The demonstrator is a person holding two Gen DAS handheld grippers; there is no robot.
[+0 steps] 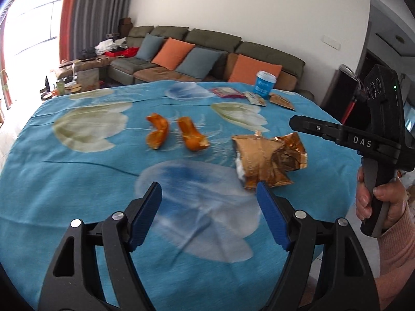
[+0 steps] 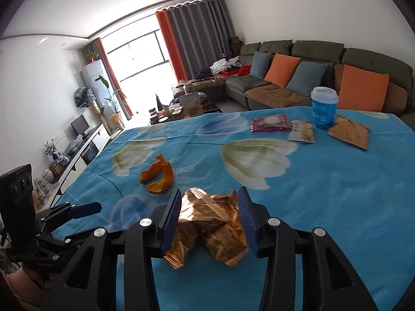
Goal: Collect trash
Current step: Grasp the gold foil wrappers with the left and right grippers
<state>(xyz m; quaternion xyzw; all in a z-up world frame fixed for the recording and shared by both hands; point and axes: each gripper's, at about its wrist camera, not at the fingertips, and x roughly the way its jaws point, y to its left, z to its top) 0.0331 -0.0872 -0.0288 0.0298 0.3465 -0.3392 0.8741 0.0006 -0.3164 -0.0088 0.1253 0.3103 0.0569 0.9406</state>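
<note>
Hovering over the blue cloth (image 1: 77, 181), the left gripper (image 1: 208, 194) has jaws spread on nothing. The right gripper (image 2: 208, 202) brackets the gold wrapper (image 2: 207, 223), jaws apart; two peels (image 1: 176, 134) lie near.

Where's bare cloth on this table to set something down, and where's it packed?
Free: the near-left tablecloth between the orange peels and the near edge, under the open left claw. Also the right side between the crumpled gold wrapper and the far packets. Crowded: the far right corner, around the blue cup, and the centre, at peels and wrapper.
</note>
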